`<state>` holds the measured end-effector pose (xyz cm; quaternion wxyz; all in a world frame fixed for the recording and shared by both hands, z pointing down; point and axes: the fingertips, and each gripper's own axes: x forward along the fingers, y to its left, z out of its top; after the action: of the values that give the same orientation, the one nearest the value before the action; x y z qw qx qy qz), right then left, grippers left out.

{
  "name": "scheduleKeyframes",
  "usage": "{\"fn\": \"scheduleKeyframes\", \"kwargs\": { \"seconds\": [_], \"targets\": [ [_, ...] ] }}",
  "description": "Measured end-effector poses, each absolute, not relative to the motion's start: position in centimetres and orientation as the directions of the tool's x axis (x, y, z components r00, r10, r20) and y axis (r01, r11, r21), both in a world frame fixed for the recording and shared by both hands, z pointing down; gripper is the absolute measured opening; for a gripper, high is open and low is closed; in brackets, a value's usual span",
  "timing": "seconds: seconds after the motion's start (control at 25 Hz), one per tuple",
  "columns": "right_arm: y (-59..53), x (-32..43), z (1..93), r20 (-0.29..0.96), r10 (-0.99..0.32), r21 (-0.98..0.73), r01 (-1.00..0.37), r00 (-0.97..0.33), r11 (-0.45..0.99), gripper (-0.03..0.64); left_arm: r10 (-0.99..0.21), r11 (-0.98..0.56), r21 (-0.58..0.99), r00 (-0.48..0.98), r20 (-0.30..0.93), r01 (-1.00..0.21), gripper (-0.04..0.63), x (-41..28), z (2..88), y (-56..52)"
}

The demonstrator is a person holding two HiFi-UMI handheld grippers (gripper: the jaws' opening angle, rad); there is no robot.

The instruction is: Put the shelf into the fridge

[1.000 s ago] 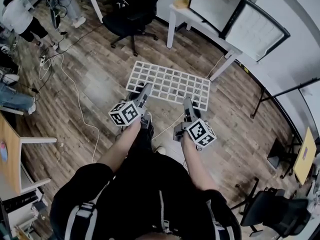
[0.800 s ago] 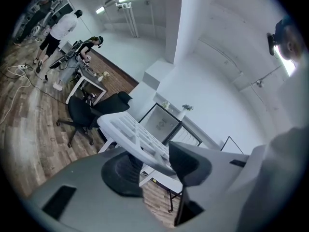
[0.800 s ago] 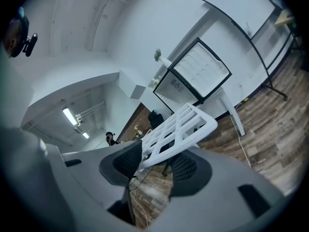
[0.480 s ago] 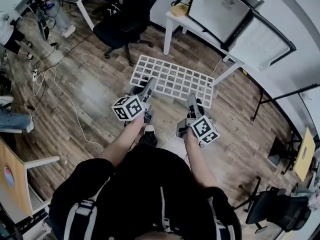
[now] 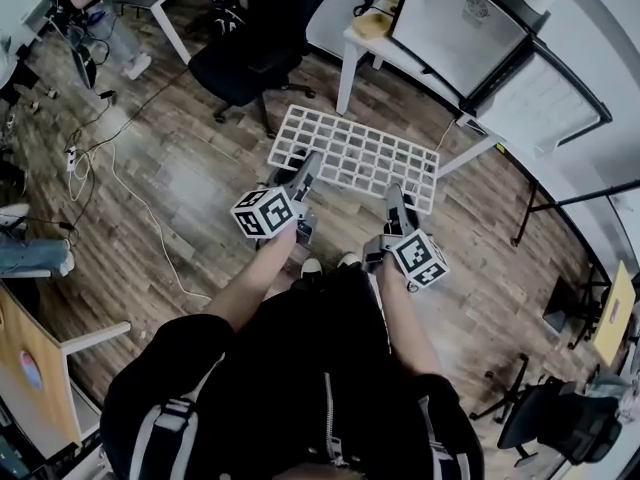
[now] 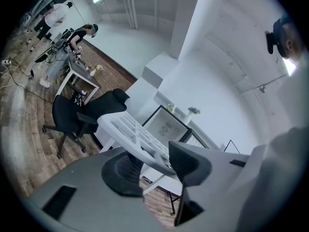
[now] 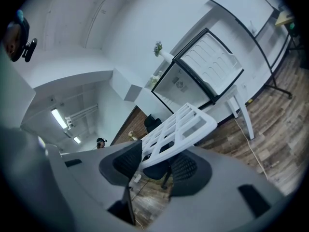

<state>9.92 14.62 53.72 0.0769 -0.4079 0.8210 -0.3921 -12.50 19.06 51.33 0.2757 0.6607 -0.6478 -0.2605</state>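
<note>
A white grid shelf hangs level above the wooden floor, held by its near edge. My left gripper is shut on the shelf's near left part, my right gripper on its near right part. The left gripper view has the shelf clamped between the two dark pads. The right gripper view shows the shelf pinched the same way. Ahead, a small fridge stands on a white table with its door swung open to the right. Its open interior faces me.
A black office chair stands left of the table. Cables trail over the floor at left. People stand by desks at the far left. A black stand and another chair are at right.
The shelf and both grippers have moved forward together toward the fridge, which now looks nearer. The grip on the shelf is unchanged.
</note>
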Motion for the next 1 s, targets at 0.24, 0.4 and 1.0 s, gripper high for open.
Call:
{"fn": "scheduleKeyframes", "kwargs": {
  "seconds": [0.24, 0.4, 1.0],
  "targets": [
    [12.5, 7.8, 54.2, 0.197, -0.725, -0.713, -0.604, -0.660, 0.356, 0.189, -0.999, 0.011, 0.703, 0.017, 0.033, -0.711, 0.183, -14.4, 52.2, 17.1],
    [10.3, 6.4, 55.1, 0.200, -0.721, -0.718, -0.600, -0.663, 0.353, 0.189, -0.999, 0.021, 0.700, 0.010, 0.040, -0.713, 0.183, -15.9, 52.7, 15.1],
    [-2.8, 2.7, 54.0, 0.184, -0.774, -0.727, -0.614, -0.606, 0.308, 0.181, -0.994, -0.032, 0.694, 0.096, 0.053, -0.719, 0.182, -19.8, 52.2, 0.2]
  ]
}}
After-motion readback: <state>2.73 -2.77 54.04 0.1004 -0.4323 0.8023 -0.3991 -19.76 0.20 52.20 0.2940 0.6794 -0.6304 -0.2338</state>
